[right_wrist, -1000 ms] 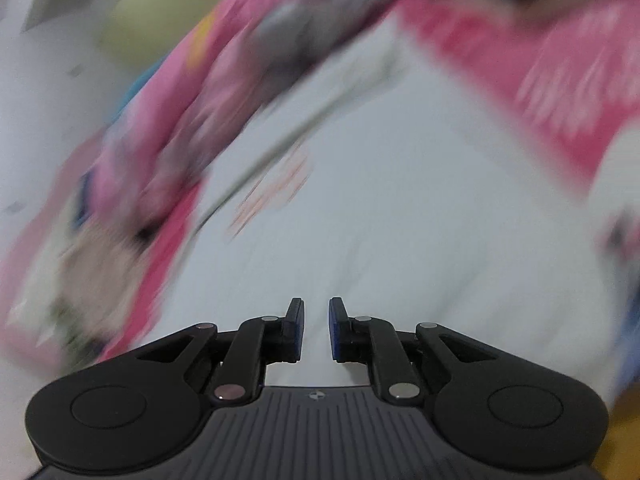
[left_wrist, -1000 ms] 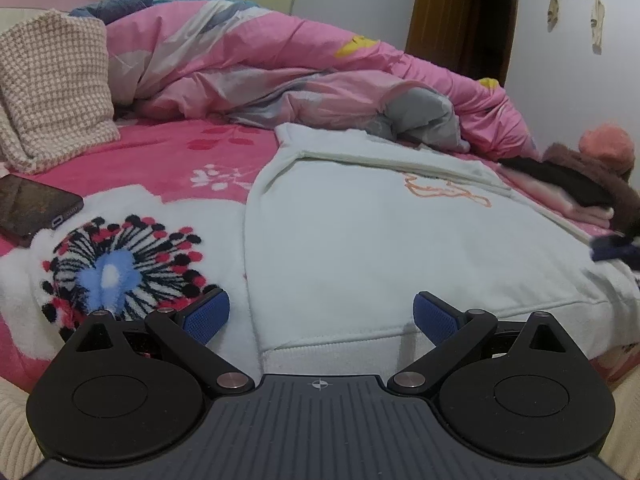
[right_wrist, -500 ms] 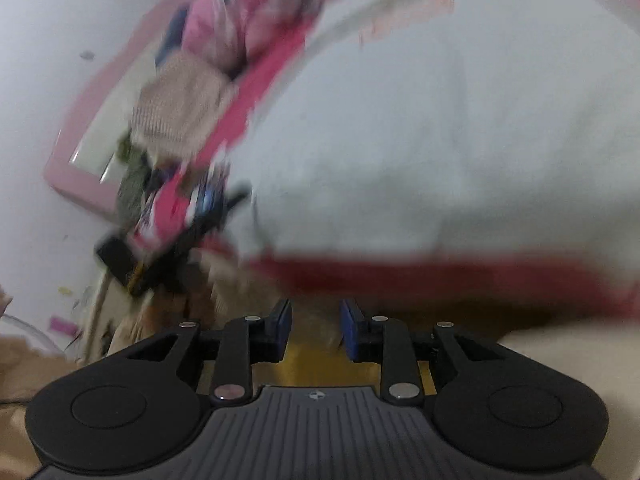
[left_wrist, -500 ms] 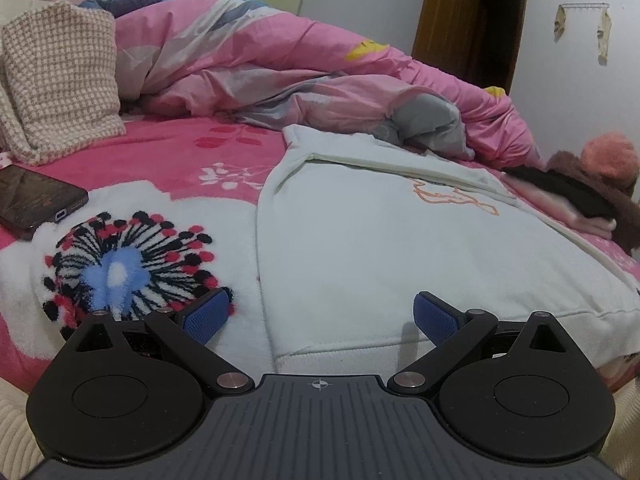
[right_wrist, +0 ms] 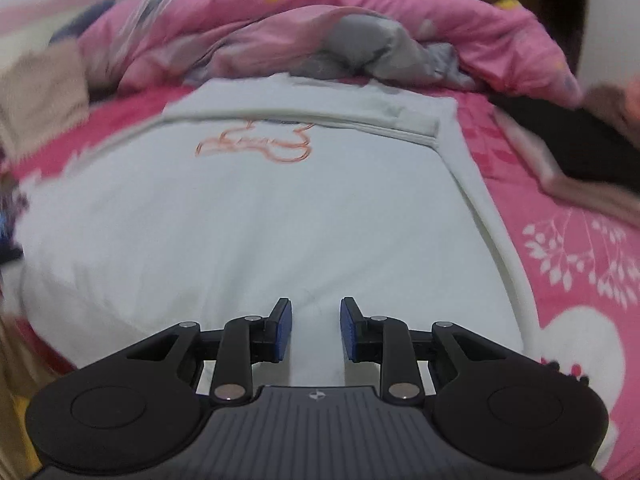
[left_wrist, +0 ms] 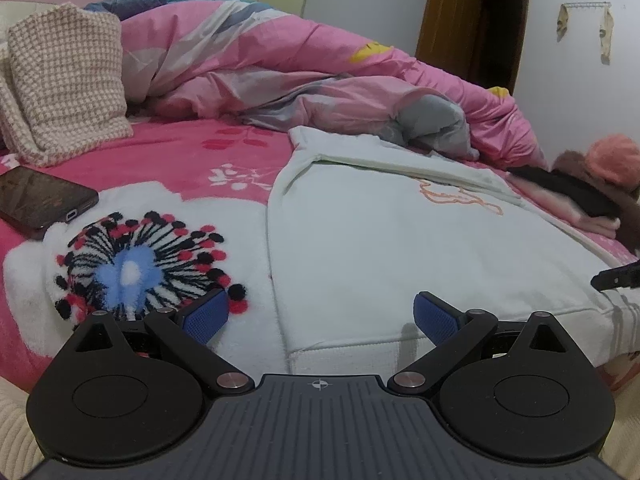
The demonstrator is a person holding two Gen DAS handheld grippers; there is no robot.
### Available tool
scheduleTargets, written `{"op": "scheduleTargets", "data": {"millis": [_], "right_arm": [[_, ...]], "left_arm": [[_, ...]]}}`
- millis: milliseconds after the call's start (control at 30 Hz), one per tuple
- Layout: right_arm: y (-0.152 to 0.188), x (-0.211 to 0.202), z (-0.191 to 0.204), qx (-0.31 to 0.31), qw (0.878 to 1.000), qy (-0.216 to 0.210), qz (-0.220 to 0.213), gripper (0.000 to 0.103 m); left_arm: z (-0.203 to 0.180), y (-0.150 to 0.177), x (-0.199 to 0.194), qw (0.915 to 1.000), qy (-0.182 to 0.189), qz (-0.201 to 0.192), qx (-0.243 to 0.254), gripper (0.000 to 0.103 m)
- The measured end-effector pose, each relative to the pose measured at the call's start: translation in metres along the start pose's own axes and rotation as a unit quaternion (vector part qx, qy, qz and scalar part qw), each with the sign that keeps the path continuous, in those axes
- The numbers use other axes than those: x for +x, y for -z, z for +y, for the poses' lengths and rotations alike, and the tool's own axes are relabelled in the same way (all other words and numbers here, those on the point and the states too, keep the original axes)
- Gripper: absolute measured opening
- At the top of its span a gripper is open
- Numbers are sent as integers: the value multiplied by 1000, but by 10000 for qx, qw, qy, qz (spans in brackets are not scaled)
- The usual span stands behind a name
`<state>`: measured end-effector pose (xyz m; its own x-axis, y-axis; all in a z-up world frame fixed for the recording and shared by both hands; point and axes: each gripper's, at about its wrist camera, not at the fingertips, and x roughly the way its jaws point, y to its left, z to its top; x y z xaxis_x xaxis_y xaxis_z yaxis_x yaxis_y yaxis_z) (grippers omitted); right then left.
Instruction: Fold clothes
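A white sweatshirt with an orange outline drawing lies flat on the pink bed, hem toward me, a sleeve folded across its top. My left gripper hangs wide open just above the hem's left corner, with nothing between its pads. In the right wrist view the same sweatshirt fills the middle. My right gripper hovers over its lower part, jaws a small gap apart and gripping no cloth. The dark tip of the right gripper shows at the far right of the left wrist view.
A dark phone lies on the bed at the left, near a checked pillow. A crumpled pink duvet runs along the back. Folded clothes with a dark garment on top sit at the right. A brown door stands behind.
The right gripper's view has rolled from a tilted blur to level over the sweatshirt, and its jaws stand a little wider. The left gripper has barely shifted.
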<state>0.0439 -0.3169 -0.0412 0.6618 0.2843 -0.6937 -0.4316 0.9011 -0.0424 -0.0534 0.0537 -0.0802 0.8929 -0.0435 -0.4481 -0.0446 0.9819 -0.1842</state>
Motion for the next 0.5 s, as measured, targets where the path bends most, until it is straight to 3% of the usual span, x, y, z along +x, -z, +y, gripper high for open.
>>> {"op": "scheduleTargets", "data": {"millis": [267, 500], "right_arm": [[2, 5, 0, -196, 9998, 25, 12, 22], [4, 5, -5, 299, 9995, -30, -107, 0]], "left_arm": [[-2, 1, 2, 10000, -6, -1, 36, 100], [-1, 1, 1, 10000, 14, -5, 5, 100]]}}
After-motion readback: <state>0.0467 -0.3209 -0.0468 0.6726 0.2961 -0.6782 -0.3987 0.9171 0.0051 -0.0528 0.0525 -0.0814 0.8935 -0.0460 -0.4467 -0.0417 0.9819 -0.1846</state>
